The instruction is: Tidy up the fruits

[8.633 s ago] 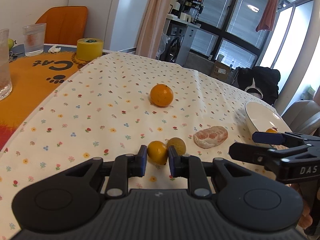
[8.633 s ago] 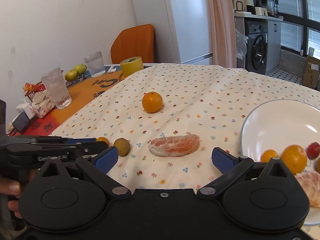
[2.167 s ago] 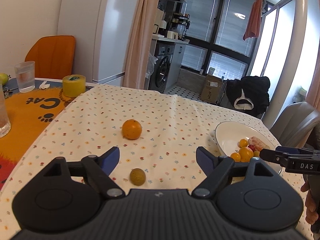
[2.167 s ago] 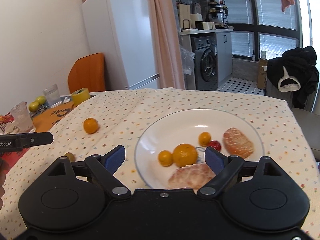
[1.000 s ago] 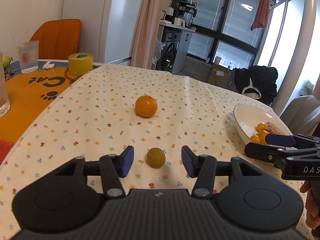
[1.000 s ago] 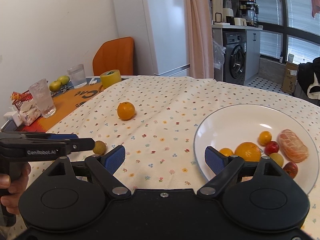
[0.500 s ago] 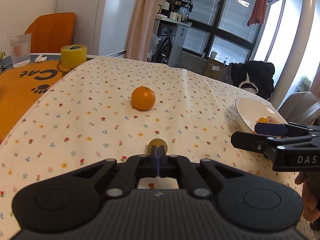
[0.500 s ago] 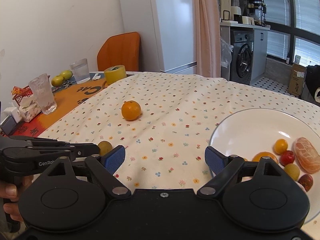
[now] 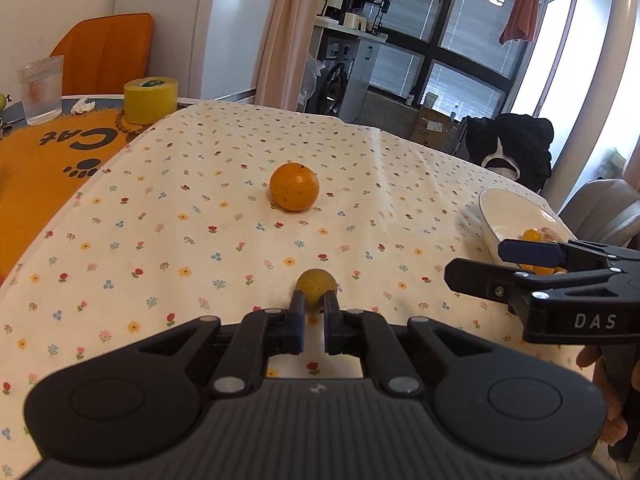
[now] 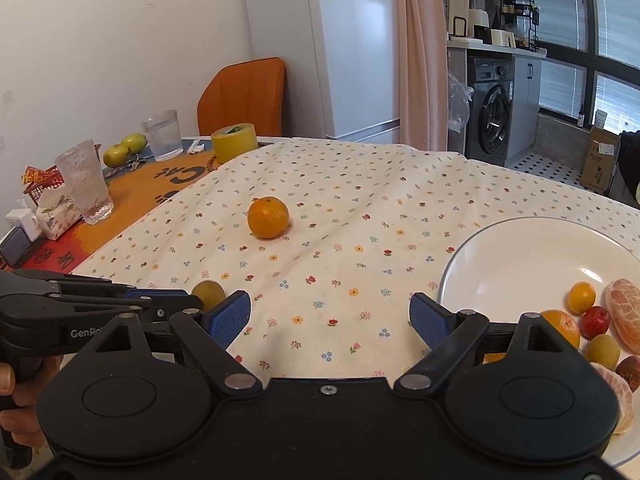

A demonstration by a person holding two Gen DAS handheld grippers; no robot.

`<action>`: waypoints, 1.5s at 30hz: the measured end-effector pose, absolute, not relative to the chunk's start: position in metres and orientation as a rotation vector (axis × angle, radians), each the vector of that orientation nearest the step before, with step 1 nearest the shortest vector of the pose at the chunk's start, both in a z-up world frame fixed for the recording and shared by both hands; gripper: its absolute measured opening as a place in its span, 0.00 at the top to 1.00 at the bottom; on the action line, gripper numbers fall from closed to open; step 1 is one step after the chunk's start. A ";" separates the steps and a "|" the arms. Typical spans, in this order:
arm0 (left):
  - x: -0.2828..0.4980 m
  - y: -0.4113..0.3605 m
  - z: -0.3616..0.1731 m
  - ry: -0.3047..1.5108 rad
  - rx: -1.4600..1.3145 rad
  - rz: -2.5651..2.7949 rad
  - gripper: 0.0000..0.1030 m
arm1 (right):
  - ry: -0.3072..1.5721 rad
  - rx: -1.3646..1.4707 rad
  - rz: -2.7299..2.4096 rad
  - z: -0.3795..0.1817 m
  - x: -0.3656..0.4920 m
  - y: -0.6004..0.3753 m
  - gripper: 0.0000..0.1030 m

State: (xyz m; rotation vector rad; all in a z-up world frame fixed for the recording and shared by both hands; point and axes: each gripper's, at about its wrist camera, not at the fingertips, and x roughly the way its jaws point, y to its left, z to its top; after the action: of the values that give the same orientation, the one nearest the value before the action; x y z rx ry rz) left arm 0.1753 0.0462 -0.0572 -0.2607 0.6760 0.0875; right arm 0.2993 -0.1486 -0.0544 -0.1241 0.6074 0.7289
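Yellow-green small round fruit [image 9: 316, 284] sat pinched in the left hand-held gripper [image 9: 313, 307] for plating, while the right hand-held gripper [image 10: 330, 314] waited spread.

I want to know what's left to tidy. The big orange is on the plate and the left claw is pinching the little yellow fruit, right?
Not quite. The big orange is on the tablecloth, not on the plate, as the right wrist view shows. The left claw is pinching the little yellow fruit.
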 end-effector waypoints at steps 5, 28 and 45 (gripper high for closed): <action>0.179 0.046 -0.058 0.681 -0.266 0.096 0.83 | 0.609 -0.124 0.729 -0.056 0.298 -0.151 0.16; 0.186 0.047 -0.059 0.639 -0.259 0.111 0.78 | 0.621 -0.126 0.740 -0.061 0.300 -0.148 0.16; 0.174 0.083 -0.041 0.579 -0.284 0.194 0.78 | 0.614 -0.182 0.805 -0.054 0.316 -0.101 0.21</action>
State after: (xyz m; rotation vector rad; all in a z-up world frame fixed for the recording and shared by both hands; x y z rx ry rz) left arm 0.1739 0.0831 -0.0411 -0.2844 0.5794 0.1942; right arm 0.3161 -0.1011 -0.0535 -0.1817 0.6139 0.8047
